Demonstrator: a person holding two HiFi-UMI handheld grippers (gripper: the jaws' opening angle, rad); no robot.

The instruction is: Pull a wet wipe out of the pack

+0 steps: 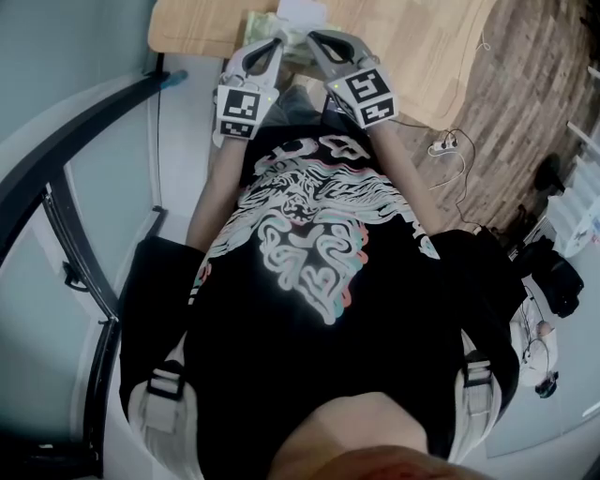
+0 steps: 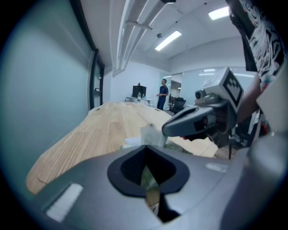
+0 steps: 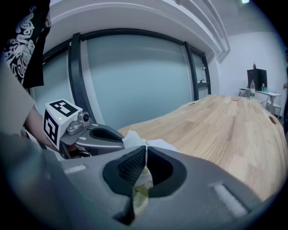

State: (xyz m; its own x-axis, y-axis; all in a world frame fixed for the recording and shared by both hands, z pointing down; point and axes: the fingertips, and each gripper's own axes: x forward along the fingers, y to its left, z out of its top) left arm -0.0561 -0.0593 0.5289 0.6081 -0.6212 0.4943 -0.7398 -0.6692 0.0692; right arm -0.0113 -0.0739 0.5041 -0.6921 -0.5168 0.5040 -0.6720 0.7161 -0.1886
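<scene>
The wipe pack [image 1: 268, 22], pale green, lies on the wooden table [image 1: 412, 47] near its edge. A white wet wipe [image 2: 150, 134] sticks up out of it. My left gripper [image 2: 145, 147] is shut, and greenish pack film shows in the slit under its tips, so it seems to pinch the pack. My right gripper [image 3: 146, 147] is shut on the wipe, whose pale crumpled fabric [image 3: 131, 137] shows between and behind its jaws. In the head view both grippers, left [image 1: 279, 37] and right [image 1: 312, 39], meet tip to tip over the pack. The pack's opening is hidden.
The table runs far ahead, with its rounded edge close to my body. A glass wall with dark frames [image 3: 76, 81] stands at the left. Cables [image 1: 450, 145] lie on the floor at the right. A person [image 2: 162, 94] stands by a monitor far off.
</scene>
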